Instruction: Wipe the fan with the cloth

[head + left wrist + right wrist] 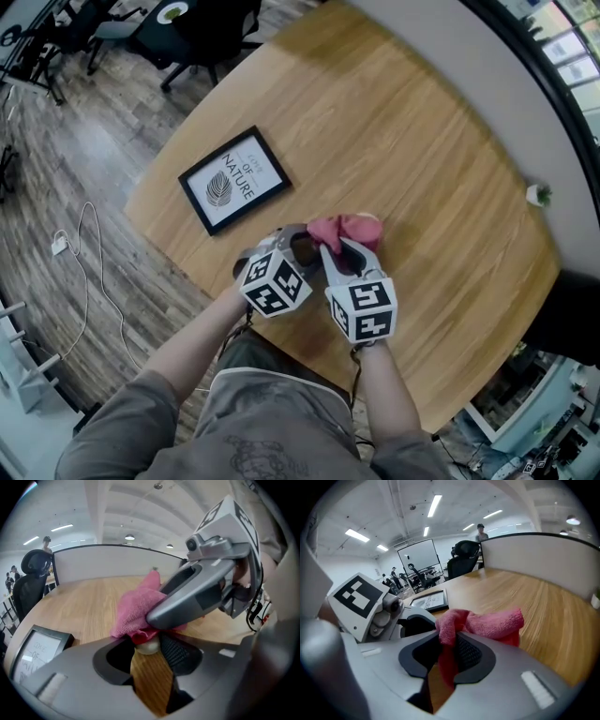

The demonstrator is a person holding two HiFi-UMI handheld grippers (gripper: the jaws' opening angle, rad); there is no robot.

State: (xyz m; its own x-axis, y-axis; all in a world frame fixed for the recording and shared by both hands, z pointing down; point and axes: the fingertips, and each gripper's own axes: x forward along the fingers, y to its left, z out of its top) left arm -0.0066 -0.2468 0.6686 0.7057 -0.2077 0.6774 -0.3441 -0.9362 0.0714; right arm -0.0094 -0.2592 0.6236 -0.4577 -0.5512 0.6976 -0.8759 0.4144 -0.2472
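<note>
A pink cloth (347,228) hangs bunched over the middle of the wooden table (422,141), and my right gripper (343,249) is shut on it. In the right gripper view the cloth (487,623) drapes over and between the pads. My left gripper (286,246) is pressed close beside the right one, its jaws closed on a small whitish and red object, the fan (146,646). The cloth (136,609) lies on top of the fan and hides most of it. The right gripper's finger (197,592) crosses just above the left jaws.
A black-framed picture (234,180) lies flat on the table to the far left of the grippers. A small white and green object (537,194) sits near the table's right edge by a partition. Office chairs (202,28) and a floor cable (84,253) are beyond the table.
</note>
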